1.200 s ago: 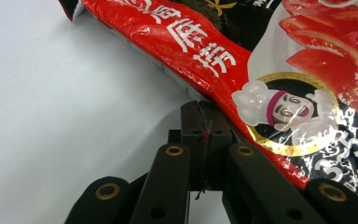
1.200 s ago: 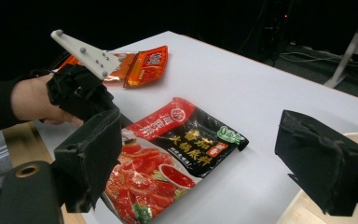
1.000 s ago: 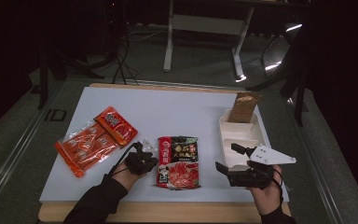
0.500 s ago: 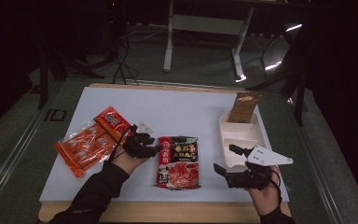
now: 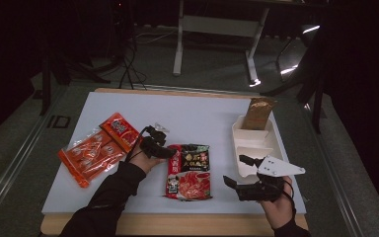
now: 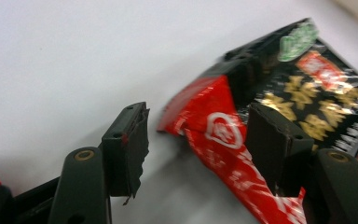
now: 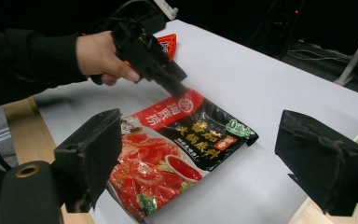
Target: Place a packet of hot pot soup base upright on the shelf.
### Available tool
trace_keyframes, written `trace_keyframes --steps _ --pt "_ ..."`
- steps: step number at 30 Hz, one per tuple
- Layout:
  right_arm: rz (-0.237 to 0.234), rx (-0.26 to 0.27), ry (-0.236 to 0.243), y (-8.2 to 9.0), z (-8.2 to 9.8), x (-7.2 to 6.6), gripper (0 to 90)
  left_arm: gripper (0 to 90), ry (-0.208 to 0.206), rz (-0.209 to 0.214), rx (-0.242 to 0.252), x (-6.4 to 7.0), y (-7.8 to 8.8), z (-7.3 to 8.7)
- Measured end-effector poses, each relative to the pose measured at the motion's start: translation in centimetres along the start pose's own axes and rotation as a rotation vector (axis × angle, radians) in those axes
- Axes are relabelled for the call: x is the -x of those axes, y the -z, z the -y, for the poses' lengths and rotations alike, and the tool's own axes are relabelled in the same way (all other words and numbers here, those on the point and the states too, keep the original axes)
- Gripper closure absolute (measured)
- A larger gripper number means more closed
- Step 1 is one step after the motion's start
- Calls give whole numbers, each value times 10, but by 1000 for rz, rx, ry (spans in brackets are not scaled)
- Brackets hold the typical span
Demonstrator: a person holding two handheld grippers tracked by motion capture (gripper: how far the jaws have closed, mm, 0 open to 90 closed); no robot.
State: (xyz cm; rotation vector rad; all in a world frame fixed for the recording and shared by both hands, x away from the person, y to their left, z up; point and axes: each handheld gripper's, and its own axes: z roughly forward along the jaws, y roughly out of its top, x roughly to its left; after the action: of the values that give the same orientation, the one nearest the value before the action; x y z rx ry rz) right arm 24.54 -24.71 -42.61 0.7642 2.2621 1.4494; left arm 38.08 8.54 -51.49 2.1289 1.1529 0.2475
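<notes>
A red and black food packet [image 5: 190, 173] lies flat on the white table top [image 5: 202, 113]. My left gripper [image 5: 170, 152] is at the packet's upper left corner. In the left gripper view the red corner of the packet [image 6: 214, 126] lies between the jaws of my left gripper [image 6: 198, 126]. The jaws have just been opening and the pads stand clear of the packet. The right gripper view shows the left gripper [image 7: 179, 86] pointing down at that corner of the packet [image 7: 182, 149]. My right gripper [image 5: 234, 170] hovers right of the packet, open wide and empty [image 7: 198, 135].
Two orange snack packets [image 5: 91, 155] [image 5: 121, 129] lie left of my left hand. A white compartment tray [image 5: 271, 143] stands at the right with a brown packet [image 5: 259, 112] leaning at its far end. The table's wooden front edge [image 5: 177, 224] is near my forearms.
My left hand has moved away from me along the packet's left side to its upper corner, and its jaws have opened. The right hand and the packet have stayed put.
</notes>
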Motion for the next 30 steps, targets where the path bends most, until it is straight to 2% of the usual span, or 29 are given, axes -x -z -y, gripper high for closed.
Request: trace_keyframes --steps 1,3,4,10,12,15,17,18,20,23,30 --pt "0 -2 0 0 0 0 146 398 13 7 -1 -2 -2 0" --pt "-1 -3 -1 0 0 0 146 398 13 7 2 -4 -7 0" --pt "-2 -4 -1 -1 1 0 146 399 20 23 1 -4 -8 0" --pt "-5 -5 0 -1 1 1 146 436 6 47 -66 -2 -20 -1" --pt "-6 -6 -2 -1 1 1 146 473 5 38 -81 1 -23 0" --pt "-7 -7 -3 -2 2 1 146 561 22 50 -108 4 -24 -1" --pt "-9 -8 -3 -3 2 1 146 605 12 36 -122 7 -24 -2" --pt "-10 -9 -3 -3 2 1 146 647 0 11 -130 8 -24 -3" --pt "-12 -9 -2 -3 2 1 146 736 -5 9 -142 9 -24 -4" --pt "-11 -9 -2 -4 2 1 146 793 -25 -10 -136 14 -24 -5" --pt "-6 -10 -5 -3 2 3 146 866 -10 45 -85 14 -18 -7"
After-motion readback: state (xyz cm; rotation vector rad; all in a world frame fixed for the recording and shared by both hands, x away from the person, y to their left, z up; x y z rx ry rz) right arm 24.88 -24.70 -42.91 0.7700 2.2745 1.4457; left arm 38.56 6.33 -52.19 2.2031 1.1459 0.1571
